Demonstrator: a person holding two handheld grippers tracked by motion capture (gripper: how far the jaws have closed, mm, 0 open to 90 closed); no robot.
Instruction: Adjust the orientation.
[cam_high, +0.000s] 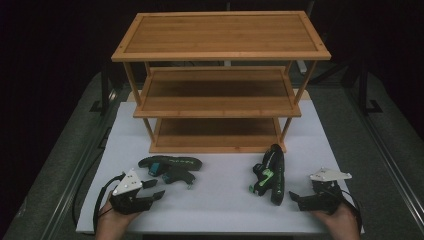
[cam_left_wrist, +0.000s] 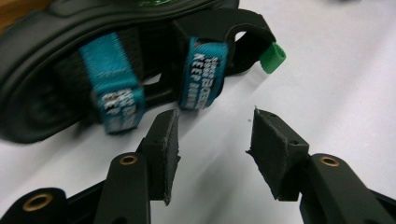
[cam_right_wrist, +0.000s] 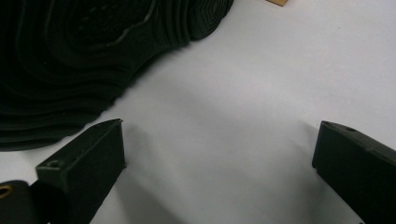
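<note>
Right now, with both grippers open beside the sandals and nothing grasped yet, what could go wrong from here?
1. The left sandal lies with loose blue straps facing the left gripper; closing on one strap alone could leave the sole dangling.
2. The right sandal rests on its edge, sole toward the right gripper, so a nudge might tip it.
3. The wooden shelf rack has low tiers; a carried sandal could strike an edge.

Hand-held gripper (cam_left_wrist: 212, 144) (jaws apart) near sandal (cam_left_wrist: 70, 70).

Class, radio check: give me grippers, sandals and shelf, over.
Left gripper open, jaws just short of the left sandal. Right gripper open, beside the right sandal, which lies on its side. Both sandals on the white table; wooden shelf bare.
</note>
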